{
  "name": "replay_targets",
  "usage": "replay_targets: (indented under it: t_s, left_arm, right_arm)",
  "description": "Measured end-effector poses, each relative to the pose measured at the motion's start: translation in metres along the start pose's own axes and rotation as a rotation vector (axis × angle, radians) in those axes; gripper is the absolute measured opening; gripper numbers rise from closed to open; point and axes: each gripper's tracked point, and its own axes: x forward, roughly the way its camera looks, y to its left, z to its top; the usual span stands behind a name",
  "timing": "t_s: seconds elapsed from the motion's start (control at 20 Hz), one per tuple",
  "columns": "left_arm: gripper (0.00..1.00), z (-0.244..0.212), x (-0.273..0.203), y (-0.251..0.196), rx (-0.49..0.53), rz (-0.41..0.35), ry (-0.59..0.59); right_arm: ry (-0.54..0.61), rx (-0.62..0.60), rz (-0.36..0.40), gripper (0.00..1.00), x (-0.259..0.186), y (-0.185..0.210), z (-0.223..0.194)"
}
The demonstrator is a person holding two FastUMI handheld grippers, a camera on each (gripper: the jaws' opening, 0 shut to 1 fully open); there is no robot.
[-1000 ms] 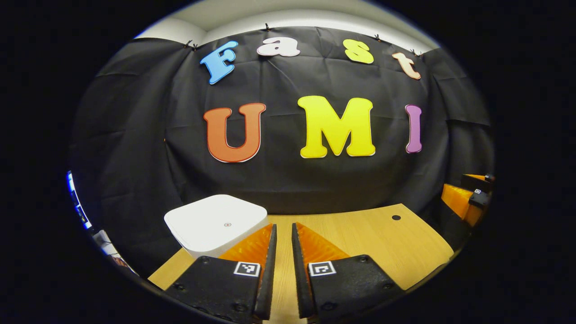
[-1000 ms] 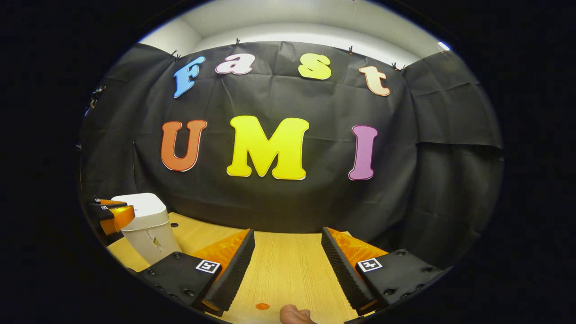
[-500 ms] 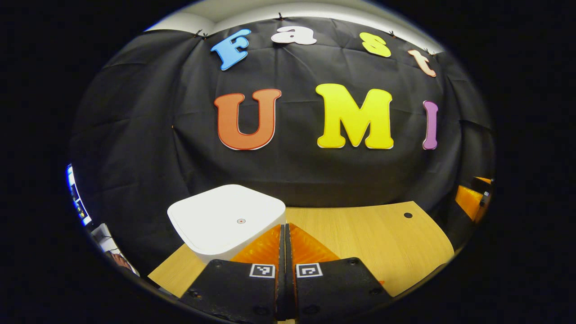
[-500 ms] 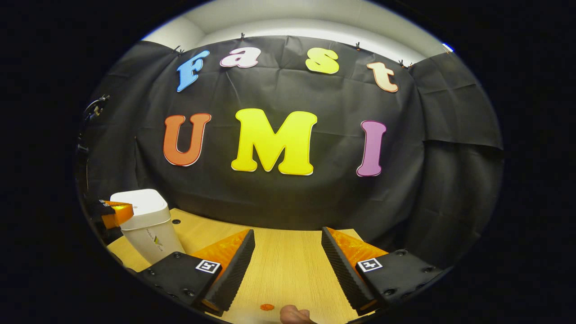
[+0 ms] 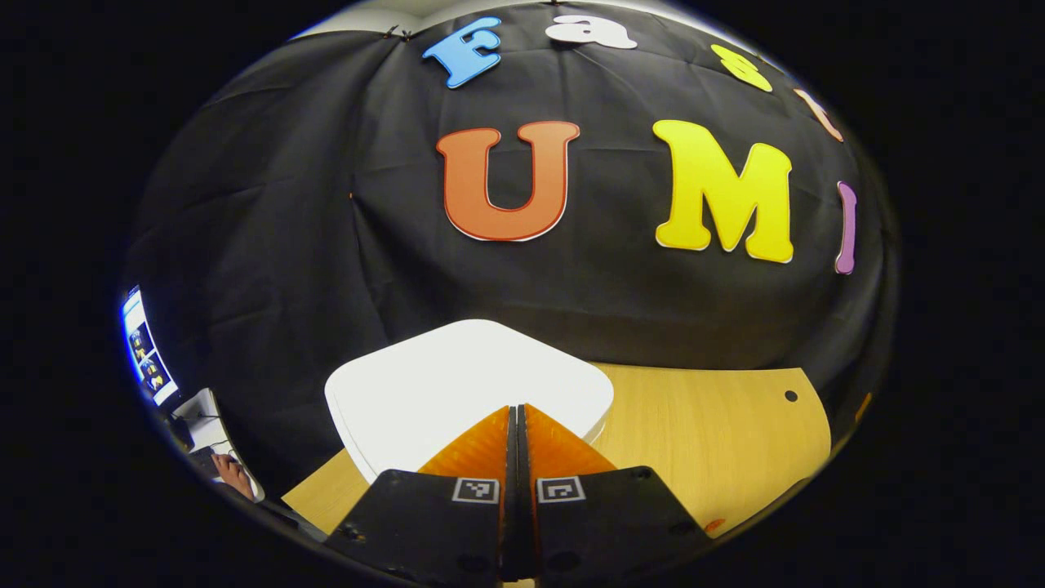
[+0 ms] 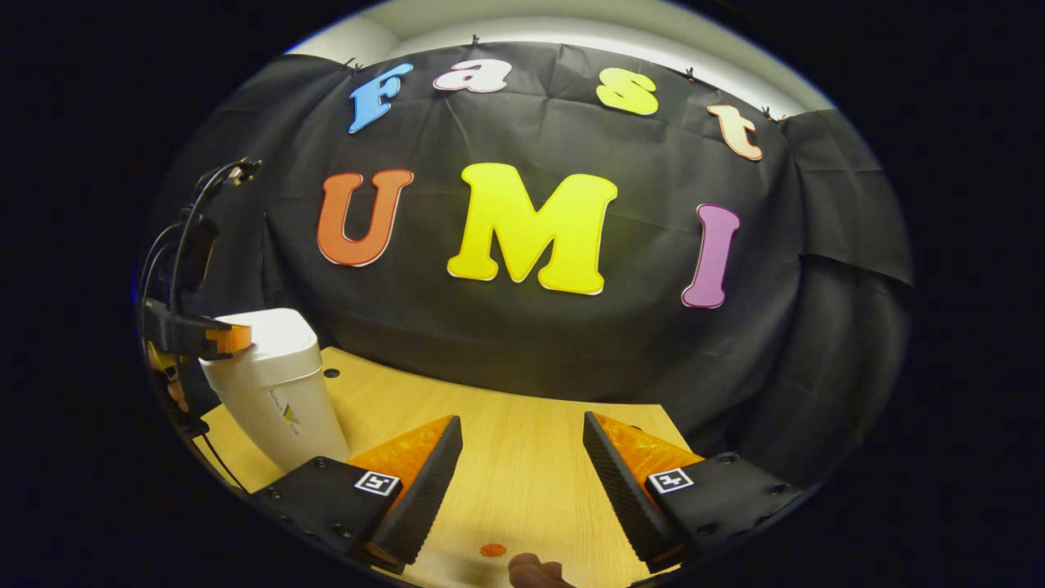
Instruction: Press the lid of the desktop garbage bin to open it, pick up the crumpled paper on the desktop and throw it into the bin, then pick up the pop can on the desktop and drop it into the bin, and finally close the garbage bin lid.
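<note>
Lid press — left gripper [image 5: 518, 412] over the bin's lid [image 5: 457, 384]

The first step looks in hand: the left gripper is clenched on nothing, tips together above the closed lid, and whether they touch it cannot be told. Next comes a firm push down on the lid till it springs open. The bin [image 6: 273, 388] stands at the table's [image 6: 522, 457] far left, with the left gripper at its rim. The right gripper [image 6: 522, 465] hangs released over bare wood — paper and can are nowhere to be made out.
</note>
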Motion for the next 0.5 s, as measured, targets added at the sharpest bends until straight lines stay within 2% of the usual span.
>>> replay_targets:
  t_s: [0.35,0.5]
  left_arm:
    - [0.03,-0.005,0.01,0.003,-0.018,0.024,0.019]
    - [0.04,-0.01,0.009,0.003,-0.06,0.03,0.039]
  right_arm:
    - [0.028,0.006,0.032,0.94,0.003,0.009,-0.01]
    - [0.048,0.01,0.038,0.94,0.002,0.01,-0.018]
